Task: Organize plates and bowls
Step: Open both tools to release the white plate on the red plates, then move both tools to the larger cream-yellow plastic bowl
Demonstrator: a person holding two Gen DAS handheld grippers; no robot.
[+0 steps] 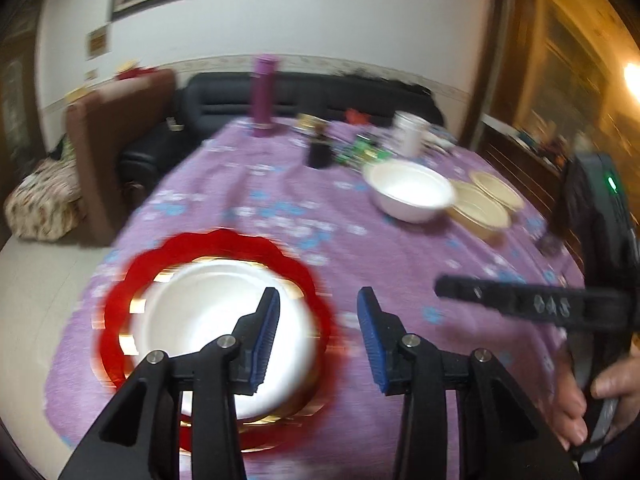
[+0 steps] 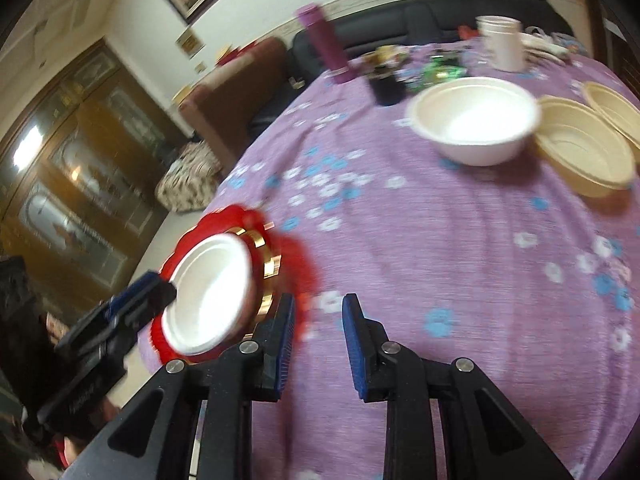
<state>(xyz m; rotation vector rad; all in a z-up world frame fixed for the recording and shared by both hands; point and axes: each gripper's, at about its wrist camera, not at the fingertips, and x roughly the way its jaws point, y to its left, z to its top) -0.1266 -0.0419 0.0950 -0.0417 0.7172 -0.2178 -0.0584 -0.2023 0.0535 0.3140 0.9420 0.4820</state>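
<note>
A white plate (image 1: 200,320) lies on a gold plate, which lies on a red scalloped plate (image 1: 132,276), at the table's near left; the stack also shows in the right wrist view (image 2: 212,292). A white bowl (image 1: 412,190) and two tan bowls (image 1: 480,208) sit at the far right, also in the right wrist view (image 2: 472,120), (image 2: 580,152). My left gripper (image 1: 318,320) is open and empty just right of the plate stack. My right gripper (image 2: 318,320) is open and empty over bare cloth, right of the stack.
A purple floral tablecloth (image 1: 280,208) covers the table. At the far edge stand a purple bottle (image 1: 264,92), a dark cup (image 1: 320,152), green packets (image 1: 360,152) and a white cup (image 1: 410,134). A black sofa and a brown chair stand behind the table.
</note>
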